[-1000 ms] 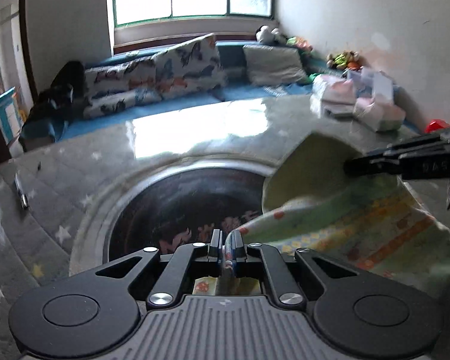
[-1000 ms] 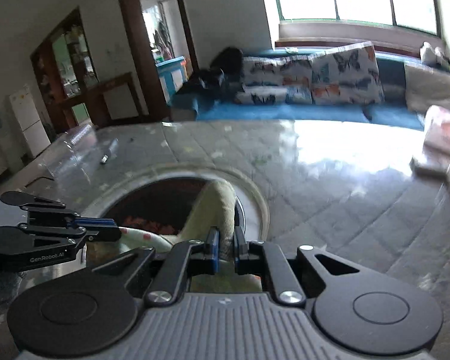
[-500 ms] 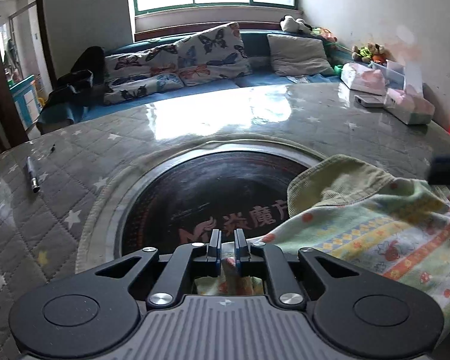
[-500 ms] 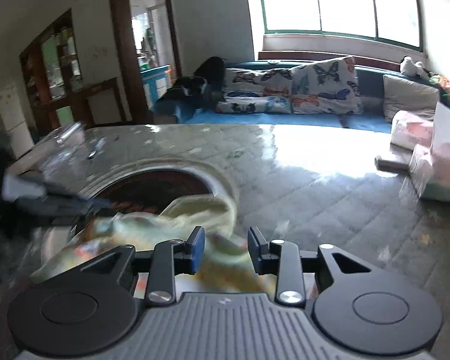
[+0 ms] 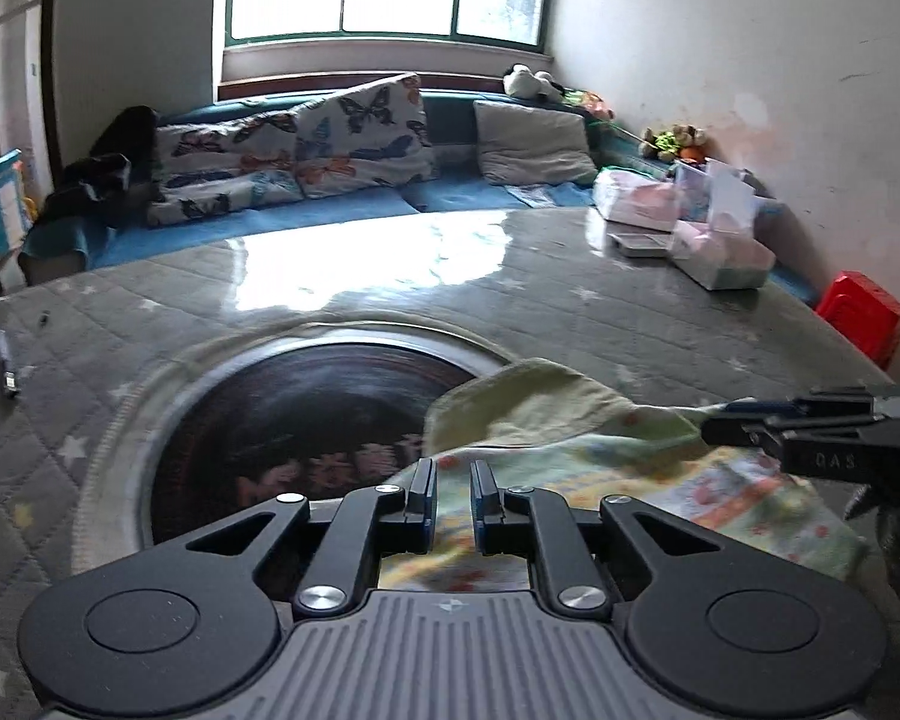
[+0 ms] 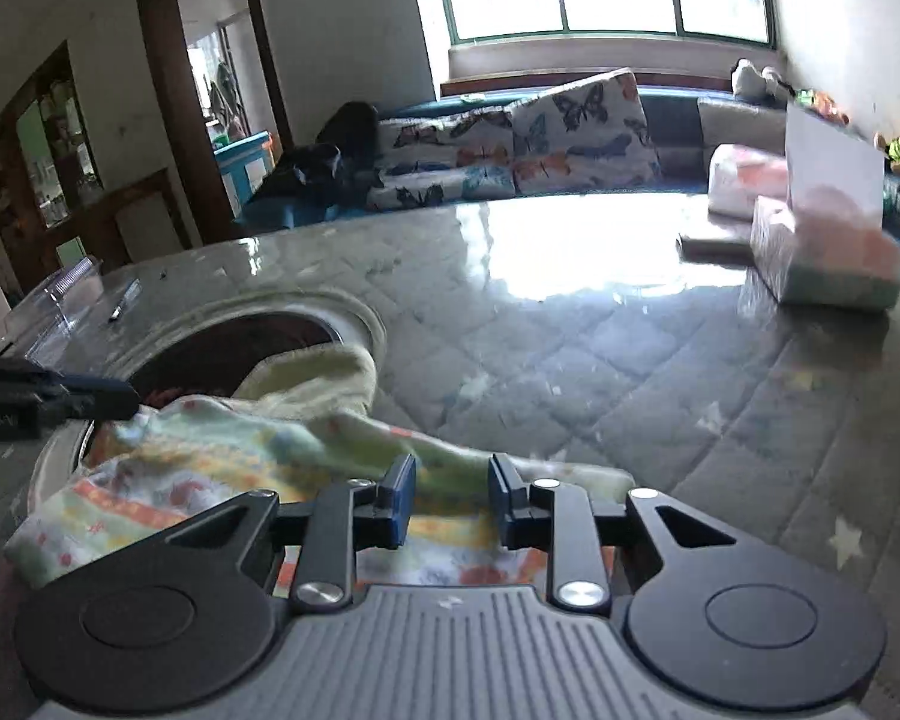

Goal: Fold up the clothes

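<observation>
A small patterned garment, pale green with coloured bands, lies folded on the grey quilted table, partly over the dark round inset. My left gripper is open, its jaws apart just above the garment's near edge. My right gripper is open over the same garment, holding nothing. Each gripper shows in the other's view: the right one at the right, the left one at the left.
Tissue packs and boxes stand at the table's far right, with a red box beyond the edge. A pen lies at the left. A clear plastic box sits at the far left. A sofa with cushions runs behind.
Both grippers held the garment a second ago. The right one opened first, then the left, and the garment now lies on the table under them.
</observation>
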Motion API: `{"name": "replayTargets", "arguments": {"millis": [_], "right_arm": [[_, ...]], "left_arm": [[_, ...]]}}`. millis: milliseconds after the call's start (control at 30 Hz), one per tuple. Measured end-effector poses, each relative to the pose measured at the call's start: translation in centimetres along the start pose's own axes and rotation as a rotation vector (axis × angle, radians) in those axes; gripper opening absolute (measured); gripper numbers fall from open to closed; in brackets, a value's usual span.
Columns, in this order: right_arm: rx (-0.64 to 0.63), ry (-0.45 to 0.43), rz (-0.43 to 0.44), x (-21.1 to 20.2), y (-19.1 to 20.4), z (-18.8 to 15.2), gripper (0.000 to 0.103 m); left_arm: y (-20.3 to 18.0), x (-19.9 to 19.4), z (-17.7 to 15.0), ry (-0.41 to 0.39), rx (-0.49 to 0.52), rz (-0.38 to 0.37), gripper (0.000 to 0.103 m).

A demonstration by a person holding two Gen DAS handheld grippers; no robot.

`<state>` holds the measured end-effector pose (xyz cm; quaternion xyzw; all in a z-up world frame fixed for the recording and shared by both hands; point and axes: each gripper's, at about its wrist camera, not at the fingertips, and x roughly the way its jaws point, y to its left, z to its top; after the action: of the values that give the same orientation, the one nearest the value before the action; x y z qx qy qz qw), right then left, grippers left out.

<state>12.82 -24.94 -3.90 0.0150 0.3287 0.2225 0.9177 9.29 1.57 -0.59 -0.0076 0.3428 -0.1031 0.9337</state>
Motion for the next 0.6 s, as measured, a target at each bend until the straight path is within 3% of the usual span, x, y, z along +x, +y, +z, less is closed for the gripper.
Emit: {"name": "replayTargets", "arguments": {"millis": [233,400,600], "right_arm": [[-0.058,0.017,0.070,2.2,2.9,0.8,0.027],[-0.055,0.065,0.034,4.6,3.0,1.0,0.026],[-0.110,0.048,0.071,2.5,4.1,1.0,0.027]], "left_arm": [[-1.3,2.6,0.1,0.034,-0.005,-0.032,0.013],[-0.6,4.2,0.0,0.058,-0.041,-0.011,0.013],[-0.4,3.8,-0.4,0.051,-0.058,-0.020,0.017]]}}
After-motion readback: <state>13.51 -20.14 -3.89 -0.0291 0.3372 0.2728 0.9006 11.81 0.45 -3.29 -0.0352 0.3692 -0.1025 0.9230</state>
